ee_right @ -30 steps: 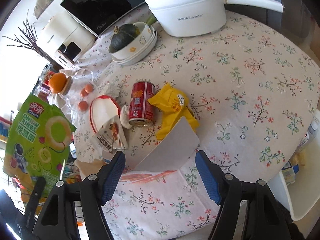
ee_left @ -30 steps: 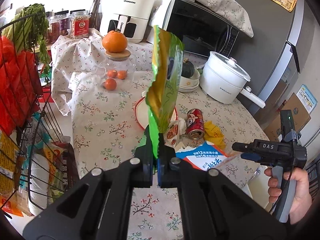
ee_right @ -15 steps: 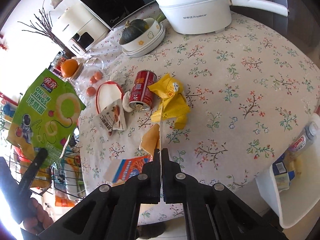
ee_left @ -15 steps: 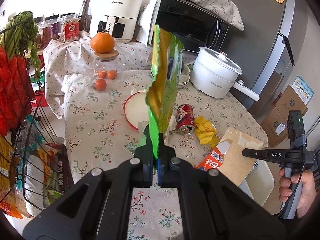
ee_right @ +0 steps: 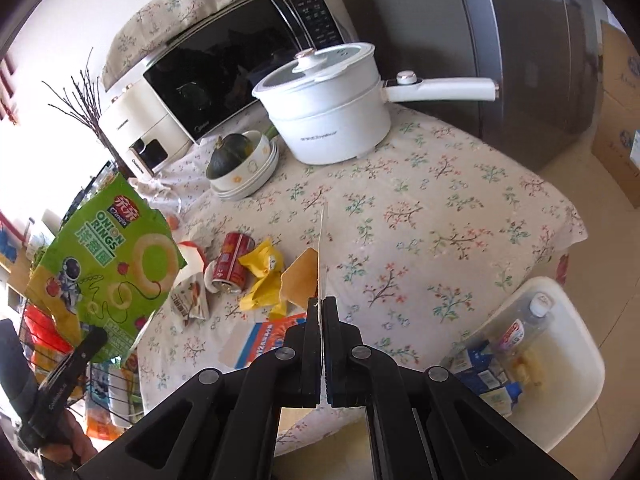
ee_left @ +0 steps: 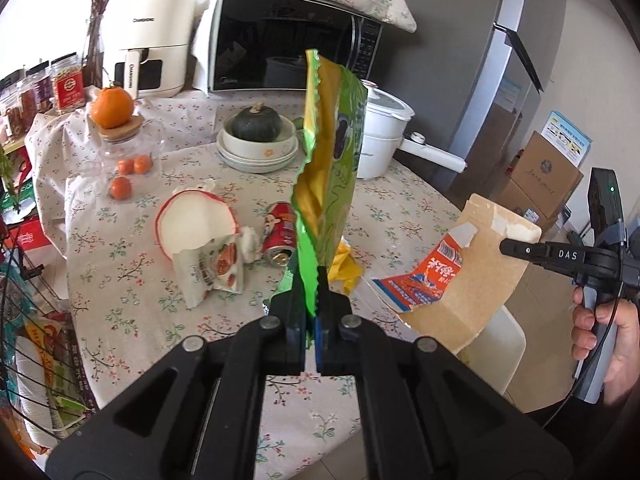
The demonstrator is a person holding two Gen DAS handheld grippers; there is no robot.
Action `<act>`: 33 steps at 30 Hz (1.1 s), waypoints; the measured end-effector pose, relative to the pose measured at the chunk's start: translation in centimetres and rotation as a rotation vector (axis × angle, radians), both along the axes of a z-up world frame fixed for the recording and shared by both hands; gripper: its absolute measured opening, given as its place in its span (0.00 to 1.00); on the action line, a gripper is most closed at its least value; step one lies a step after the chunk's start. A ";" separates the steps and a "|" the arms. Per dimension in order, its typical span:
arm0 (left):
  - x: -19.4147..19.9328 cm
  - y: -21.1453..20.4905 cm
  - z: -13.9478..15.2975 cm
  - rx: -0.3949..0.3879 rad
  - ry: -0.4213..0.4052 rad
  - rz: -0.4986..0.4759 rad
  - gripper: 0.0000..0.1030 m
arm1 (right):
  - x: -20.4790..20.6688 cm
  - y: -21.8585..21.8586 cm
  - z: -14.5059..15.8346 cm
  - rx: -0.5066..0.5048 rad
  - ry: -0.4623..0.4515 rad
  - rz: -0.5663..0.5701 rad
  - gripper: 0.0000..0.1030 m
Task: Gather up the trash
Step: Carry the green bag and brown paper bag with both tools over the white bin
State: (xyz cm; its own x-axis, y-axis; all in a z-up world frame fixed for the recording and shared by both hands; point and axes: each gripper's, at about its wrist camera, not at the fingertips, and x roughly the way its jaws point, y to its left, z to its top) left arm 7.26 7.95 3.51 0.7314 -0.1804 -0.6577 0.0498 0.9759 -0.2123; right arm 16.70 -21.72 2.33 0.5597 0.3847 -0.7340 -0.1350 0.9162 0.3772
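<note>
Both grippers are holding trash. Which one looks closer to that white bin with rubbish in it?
Probably the right. The right gripper, shut on the torn cardboard, has the white bin just beside it off the table edge. The left gripper holds the green snack bag over the table.

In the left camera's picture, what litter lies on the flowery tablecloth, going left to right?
Round red-rimmed white paper lid → crumpled white snack wrapper with orange print → tipped-over red drink can → crumpled yellow wrapper, partly hidden behind the held-up green bag.

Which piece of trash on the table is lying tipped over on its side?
The red can, lying with its open end toward the camera. The yellow wrapper and torn snack packet beside it are just crumpled flat.
</note>
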 end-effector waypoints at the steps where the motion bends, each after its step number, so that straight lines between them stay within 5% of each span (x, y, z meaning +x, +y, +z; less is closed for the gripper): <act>1: 0.1 -0.7 0.0 -0.001 0.002 -0.019 0.03 | -0.1 -0.6 0.2 -0.004 -0.008 -0.007 0.02; 22: 1.1 -15.5 -2.9 -0.076 0.155 -0.372 0.03 | -4.6 -16.9 -2.4 -0.145 0.027 -0.282 0.02; 33: 0.9 -25.0 -8.0 0.000 0.306 -0.515 0.03 | -6.5 -20.9 -5.3 -0.242 0.099 -0.348 0.02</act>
State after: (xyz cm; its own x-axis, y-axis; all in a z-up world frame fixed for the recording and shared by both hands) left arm 8.21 -17.05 -4.52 0.3271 -0.4615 -0.8246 0.4533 0.8423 -0.2916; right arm 10.25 -42.64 -3.01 0.5478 -0.0041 -0.8366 0.2233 0.9644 0.1415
